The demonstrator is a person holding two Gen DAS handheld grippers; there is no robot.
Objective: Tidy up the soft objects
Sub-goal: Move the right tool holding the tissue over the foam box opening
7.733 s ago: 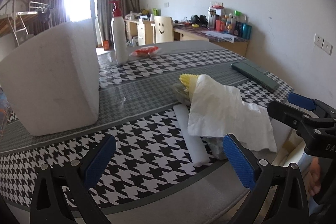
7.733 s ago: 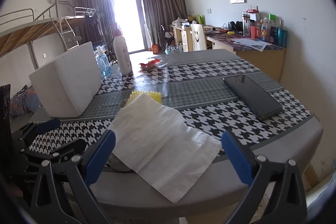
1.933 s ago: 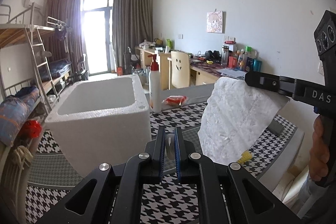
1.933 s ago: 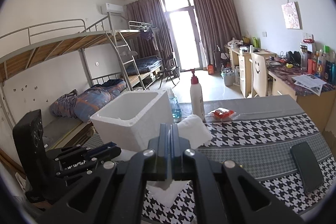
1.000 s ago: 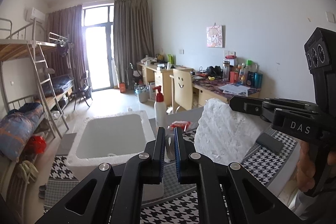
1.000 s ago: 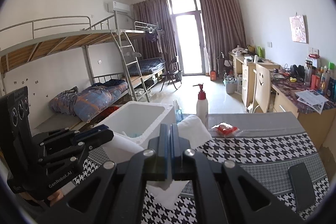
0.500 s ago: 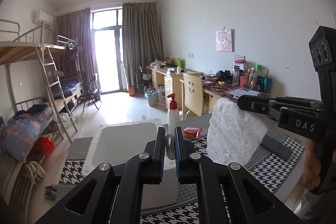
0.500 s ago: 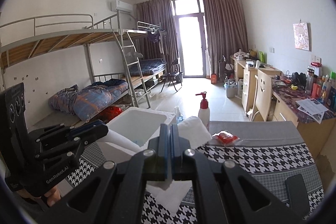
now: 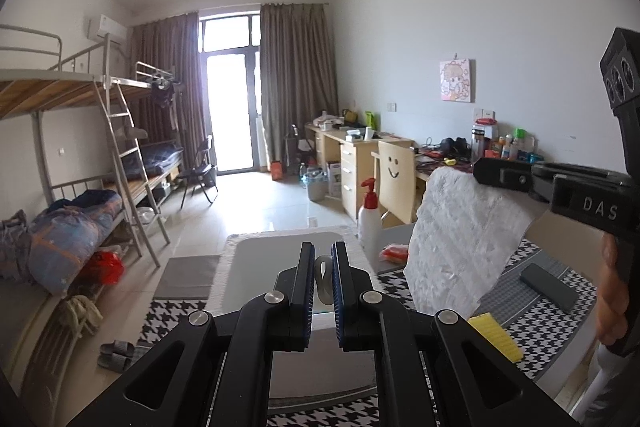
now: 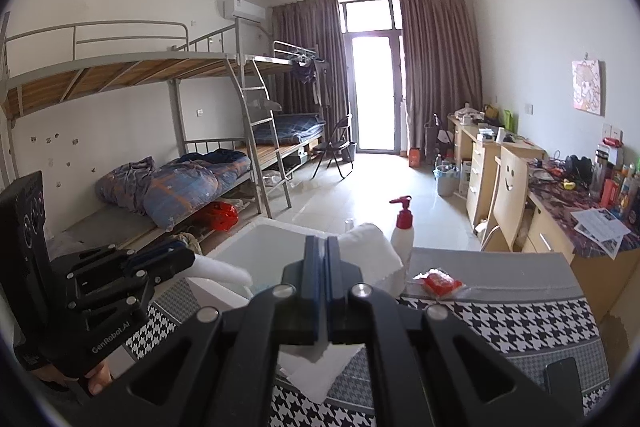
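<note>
Left wrist view: the left gripper (image 9: 321, 277) is clamped on one corner of the white cloth (image 9: 460, 243), with the foam box (image 9: 256, 263) directly ahead and below. Right wrist view: the right gripper (image 10: 321, 259) pinches the other edge, cloth hanging just right of the box mouth, above the bench (image 10: 520, 311).

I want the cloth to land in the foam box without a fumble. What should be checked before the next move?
1. left gripper shut on the white cloth: ok.
2. right gripper shut on another part of the cloth: ok.
3. foam box open on top: ok.
4. Cloth's lower edge clear of the table: cannot tell.
5. pump bottle upright beside the box: ok.
</note>
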